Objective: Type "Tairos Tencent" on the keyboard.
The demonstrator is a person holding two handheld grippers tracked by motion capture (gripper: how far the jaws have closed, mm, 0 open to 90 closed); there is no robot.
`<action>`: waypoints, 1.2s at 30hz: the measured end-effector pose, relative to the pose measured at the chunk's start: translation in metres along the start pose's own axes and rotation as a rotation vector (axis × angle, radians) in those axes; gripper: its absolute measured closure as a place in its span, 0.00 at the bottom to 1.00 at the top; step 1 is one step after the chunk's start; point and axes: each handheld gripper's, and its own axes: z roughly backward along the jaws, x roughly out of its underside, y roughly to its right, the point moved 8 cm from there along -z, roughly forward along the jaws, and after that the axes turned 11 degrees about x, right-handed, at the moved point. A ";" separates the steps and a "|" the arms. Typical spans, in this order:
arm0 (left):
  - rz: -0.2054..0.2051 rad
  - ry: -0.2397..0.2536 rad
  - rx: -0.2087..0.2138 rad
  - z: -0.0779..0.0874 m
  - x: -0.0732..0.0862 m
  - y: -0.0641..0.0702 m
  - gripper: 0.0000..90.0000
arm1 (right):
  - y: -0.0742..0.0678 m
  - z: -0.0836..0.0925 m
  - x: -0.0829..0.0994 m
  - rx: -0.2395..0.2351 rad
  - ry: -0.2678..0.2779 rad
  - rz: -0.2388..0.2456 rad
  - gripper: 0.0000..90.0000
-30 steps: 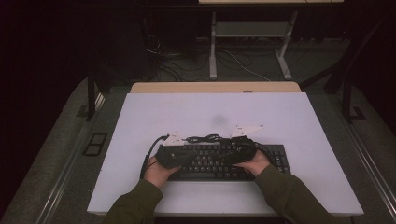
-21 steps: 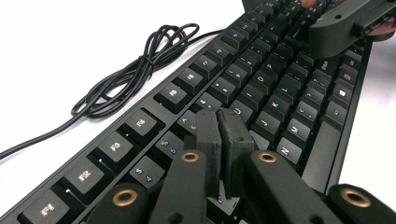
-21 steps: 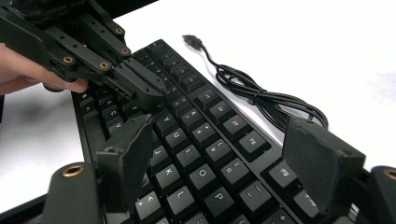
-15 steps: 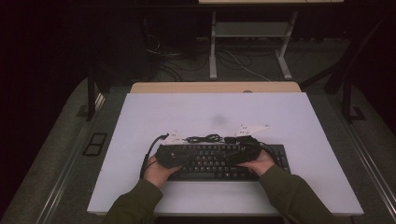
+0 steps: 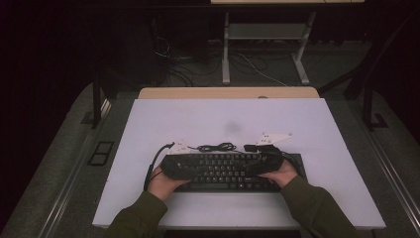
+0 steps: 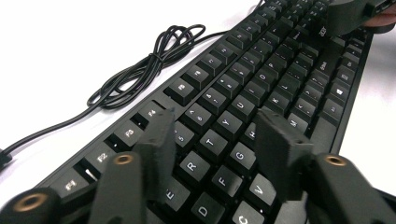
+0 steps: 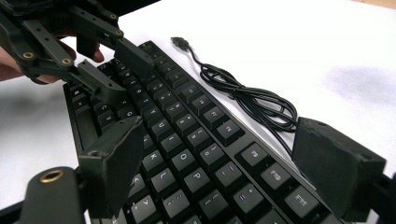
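The keyboard (image 6: 261,93) looks like matt black plastic with smooth keycaps; its cable (image 6: 149,65) has a slight rubbery sheen; the worktop (image 5: 198,124) is smooth, matt white.

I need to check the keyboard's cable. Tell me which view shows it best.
The right gripper view: the cable runs from its plug through its bundled coil beside the keyboard. The left gripper view shows the coil without the plug; the high view shows it small.

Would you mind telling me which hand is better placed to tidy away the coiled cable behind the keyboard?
Probably the right. The cable lies just beyond the far edge of the keyboard, close beside one pad of the right tool, whose jaws stand wide. The left tool hovers over the letter keys, farther from the coil.
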 end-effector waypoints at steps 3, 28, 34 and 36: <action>0.007 0.018 0.010 0.004 0.000 0.002 0.47 | 0.002 0.005 0.001 0.005 0.006 0.001 0.18; 0.023 0.092 -0.002 0.042 0.017 0.018 0.20 | 0.025 0.068 0.028 0.045 0.064 -0.022 0.18; 0.028 0.116 -0.017 0.053 0.025 0.019 0.17 | 0.029 0.080 0.042 0.059 0.056 -0.027 0.18; 0.032 0.120 -0.023 0.055 0.027 0.018 0.15 | 0.032 0.084 0.046 0.064 0.054 -0.031 0.18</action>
